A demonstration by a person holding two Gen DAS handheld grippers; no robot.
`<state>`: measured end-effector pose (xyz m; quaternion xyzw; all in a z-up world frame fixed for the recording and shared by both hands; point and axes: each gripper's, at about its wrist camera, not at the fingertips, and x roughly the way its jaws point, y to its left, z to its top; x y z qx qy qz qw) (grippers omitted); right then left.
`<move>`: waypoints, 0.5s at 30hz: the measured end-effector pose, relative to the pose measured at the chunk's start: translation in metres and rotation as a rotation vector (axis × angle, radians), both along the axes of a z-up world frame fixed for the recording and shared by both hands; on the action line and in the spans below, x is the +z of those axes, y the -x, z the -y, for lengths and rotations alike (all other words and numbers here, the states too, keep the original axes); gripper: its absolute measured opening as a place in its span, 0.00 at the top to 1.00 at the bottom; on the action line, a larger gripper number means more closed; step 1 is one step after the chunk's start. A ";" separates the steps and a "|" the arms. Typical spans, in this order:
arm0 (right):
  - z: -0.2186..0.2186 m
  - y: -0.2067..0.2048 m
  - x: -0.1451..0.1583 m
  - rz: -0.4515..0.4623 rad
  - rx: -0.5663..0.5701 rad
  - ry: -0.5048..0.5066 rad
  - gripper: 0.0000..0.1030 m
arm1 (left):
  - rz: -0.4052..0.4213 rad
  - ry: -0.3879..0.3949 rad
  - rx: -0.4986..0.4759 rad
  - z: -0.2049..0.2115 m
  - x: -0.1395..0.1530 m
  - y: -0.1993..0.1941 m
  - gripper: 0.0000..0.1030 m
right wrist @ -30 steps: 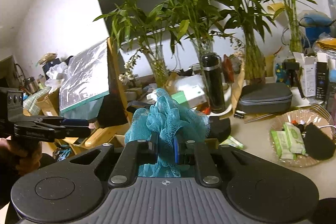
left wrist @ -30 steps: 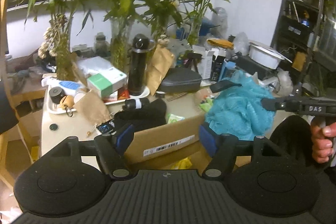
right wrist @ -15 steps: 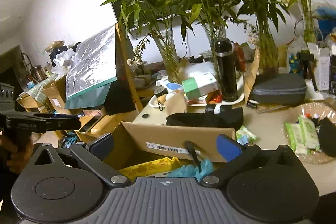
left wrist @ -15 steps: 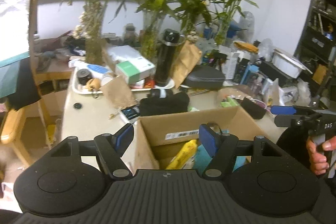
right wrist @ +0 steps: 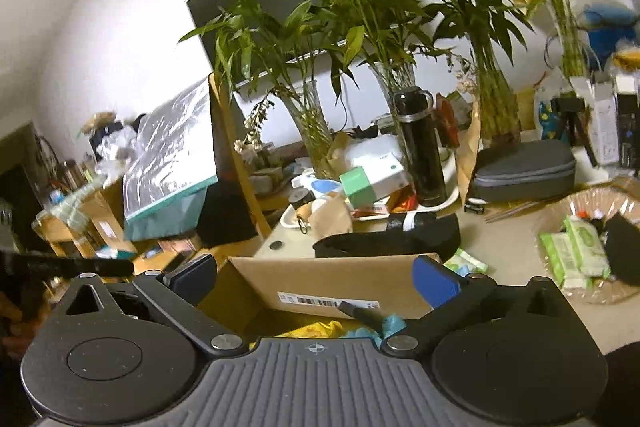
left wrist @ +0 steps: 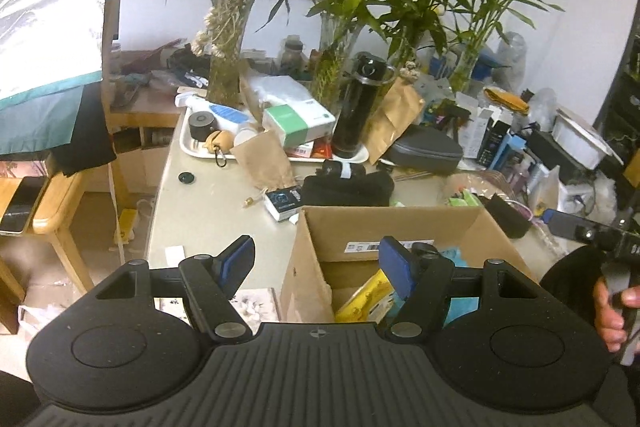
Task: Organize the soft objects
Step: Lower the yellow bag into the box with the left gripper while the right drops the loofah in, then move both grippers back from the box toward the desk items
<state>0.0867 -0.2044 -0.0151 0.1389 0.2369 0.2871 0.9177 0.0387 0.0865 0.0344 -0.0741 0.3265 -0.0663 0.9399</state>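
Two hand-held grippers hover over an open cardboard box [left wrist: 400, 231] that stands at the near edge of a cluttered table [left wrist: 208, 211]. Both are empty. The left gripper [left wrist: 316, 263] has its jaws spread wide, and the right gripper [right wrist: 316, 277] has its jaws spread wide too, with nothing between them.

The turquoise mesh bath sponge [right wrist: 390, 323], one of the soft things being sorted, lies inside the box beside a yellow packet [left wrist: 366, 297]. It sits low, just below and in front of the right gripper, mostly hidden by the gripper body. From the left wrist view a patch of it [left wrist: 454, 259] shows behind the left gripper's right-hand finger.

The next soft thing looks to be the black fabric pouch [right wrist: 386, 241], which lies on the table just beyond the far wall of the box. Its long axis runs left to right, parallel to that wall. It lies straight ahead of the right gripper and ahead and slightly right of the left gripper. Both seem about equally near; I cannot tell which is closer. Either would need to reach forward over the box and close across the pouch's narrow width.
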 end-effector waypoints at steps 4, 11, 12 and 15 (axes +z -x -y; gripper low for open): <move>-0.002 0.003 0.000 0.020 -0.005 0.022 0.00 | 0.005 -0.011 -0.009 0.005 0.002 -0.001 0.34; -0.005 0.002 -0.002 0.018 -0.011 0.045 0.00 | -0.001 -0.013 -0.015 0.008 -0.004 -0.010 0.34; -0.005 0.002 -0.002 0.019 -0.011 0.053 0.00 | 0.001 -0.015 -0.015 0.009 -0.006 -0.012 0.34; -0.005 0.002 -0.004 0.018 -0.015 0.070 0.00 | 0.001 -0.015 -0.012 0.011 -0.012 -0.016 0.34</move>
